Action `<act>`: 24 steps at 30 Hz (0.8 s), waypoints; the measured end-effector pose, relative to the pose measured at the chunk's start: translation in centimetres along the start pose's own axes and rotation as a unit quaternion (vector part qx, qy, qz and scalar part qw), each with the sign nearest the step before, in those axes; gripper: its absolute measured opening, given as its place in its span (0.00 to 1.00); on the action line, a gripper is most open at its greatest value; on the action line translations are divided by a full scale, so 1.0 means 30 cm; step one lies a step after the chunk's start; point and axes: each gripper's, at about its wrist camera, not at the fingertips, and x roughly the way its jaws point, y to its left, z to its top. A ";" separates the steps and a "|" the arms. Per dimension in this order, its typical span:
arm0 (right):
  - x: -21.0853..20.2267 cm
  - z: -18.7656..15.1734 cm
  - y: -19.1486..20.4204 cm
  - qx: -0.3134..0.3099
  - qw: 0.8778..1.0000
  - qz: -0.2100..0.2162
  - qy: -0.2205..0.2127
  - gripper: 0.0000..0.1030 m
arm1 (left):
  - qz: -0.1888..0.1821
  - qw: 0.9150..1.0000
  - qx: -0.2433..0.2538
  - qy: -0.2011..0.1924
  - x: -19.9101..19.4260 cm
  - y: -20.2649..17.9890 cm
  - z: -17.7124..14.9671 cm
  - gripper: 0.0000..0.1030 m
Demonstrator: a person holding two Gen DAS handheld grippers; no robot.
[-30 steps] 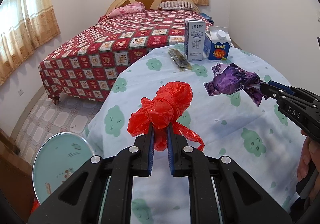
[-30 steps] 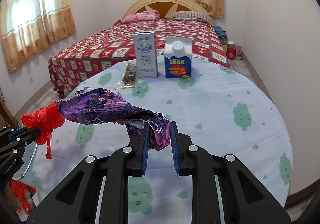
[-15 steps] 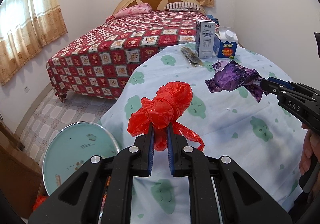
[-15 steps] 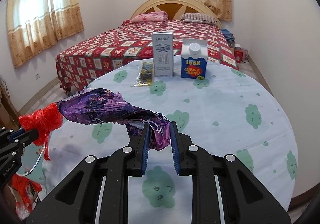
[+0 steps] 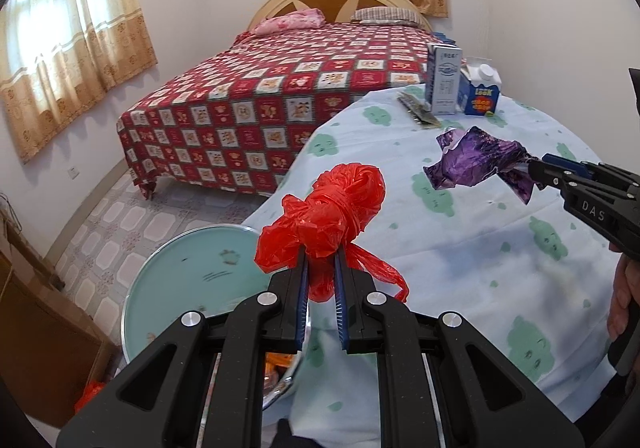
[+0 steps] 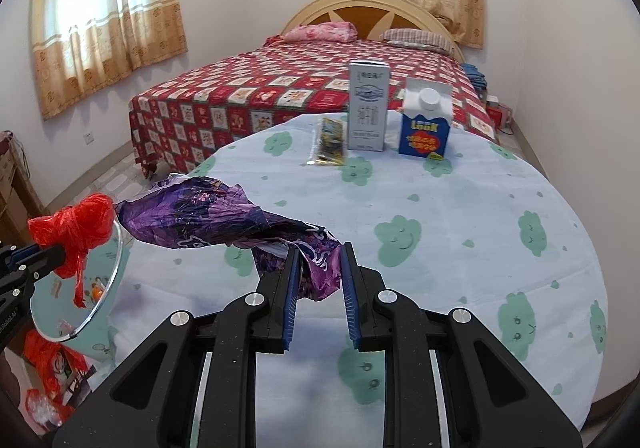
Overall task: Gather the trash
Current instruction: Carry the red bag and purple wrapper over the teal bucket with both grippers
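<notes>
Both tools (image 5: 320,268) (image 6: 316,268) nearer bin (image 5: 192,276) (trash gripped)

A knotted, glossy red plastic bag (image 5: 332,204) sits between the blue ribbed pads (image 5: 303,304) of the black left gripper (image 5: 320,302), and a crumpled purple foil wrapper (image 6: 208,214) with white lettering between the blue pads of the black right gripper (image 6: 318,296). The round table's cloth (image 6: 460,208) is pale blue, dotted with green cloud faces. On it stand a tall white-and-grey carton (image 6: 368,106) and a blue carton (image 6: 426,124) with a white cap, yellow lettering and a red-orange patch, beside a flat black-and-yellow packet (image 6: 330,142). The round bin lid (image 5: 200,280) is light teal. The bedspread (image 5: 280,104) is red with cream picture squares; the curtains (image 5: 68,48) are cream with tan patterned borders
</notes>
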 end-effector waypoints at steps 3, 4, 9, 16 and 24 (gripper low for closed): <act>-0.005 0.000 0.021 -0.005 1.000 0.003 -0.001 0.21 | 0.009 1.000 0.000 0.000 -0.011 0.026 -0.009 0.11; -0.006 0.001 0.031 -0.006 1.000 0.008 0.000 0.21 | 0.011 1.000 0.001 0.000 -0.013 0.031 -0.010 0.11; -0.002 0.011 0.072 -0.016 1.000 0.017 0.001 0.21 | 0.024 1.000 0.003 -0.002 -0.031 0.071 -0.023 0.11; 0.013 0.023 0.157 -0.037 0.999 0.031 0.003 0.21 | 0.040 0.999 -0.005 -0.001 -0.053 0.145 -0.048 0.11; 0.025 0.024 0.250 -0.063 0.997 0.044 0.006 0.22 | 0.060 0.998 -0.015 0.004 -0.067 0.223 -0.090 0.11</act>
